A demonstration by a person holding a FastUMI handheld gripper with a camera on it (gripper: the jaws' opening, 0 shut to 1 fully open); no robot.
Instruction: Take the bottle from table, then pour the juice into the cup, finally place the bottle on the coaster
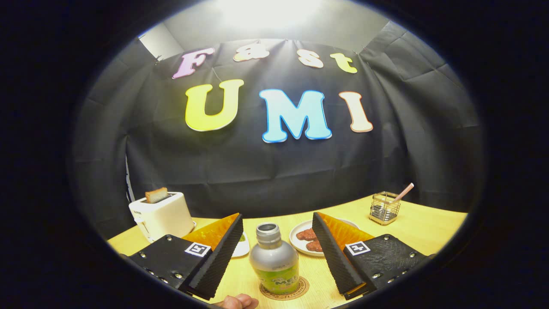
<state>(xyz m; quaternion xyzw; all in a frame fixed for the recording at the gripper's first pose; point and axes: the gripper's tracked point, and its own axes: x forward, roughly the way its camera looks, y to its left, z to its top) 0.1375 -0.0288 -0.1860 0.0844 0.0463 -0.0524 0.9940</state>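
On the counter (429, 227), going left to right, a toaster (162, 216) stands at about ten o'clock from the tool, with a slice of bread (156, 195) poking out of its slot; it sits well back, apart from the work in front. Behind the left finger a small white dish (241, 248) shows, mostly hidden, so what it holds cannot be told.

The tool (275, 253) has its fingers spread wide, one on each side of the bottle (274, 259), and neither finger touches it. The bottle stands upright at twelve o'clock, between the fingers, its cap off and its mouth open. Its base rests on the round coaster (285, 288), which suggests the last step of the task is done or nearly so: the gap on both sides looks like a release rather than a grip. A fingertip (237, 301) of a person shows at six o'clock, just beside the coaster.

At one o'clock, partly behind the right finger, a plate (300, 238) carries a few reddish-brown pieces (306, 234). Farther off at two o'clock a wire holder (384, 208) stands with a straw (404, 192) leaning out of it, well apart from the bottle. Which vessel serves as the cup cannot be told for sure.
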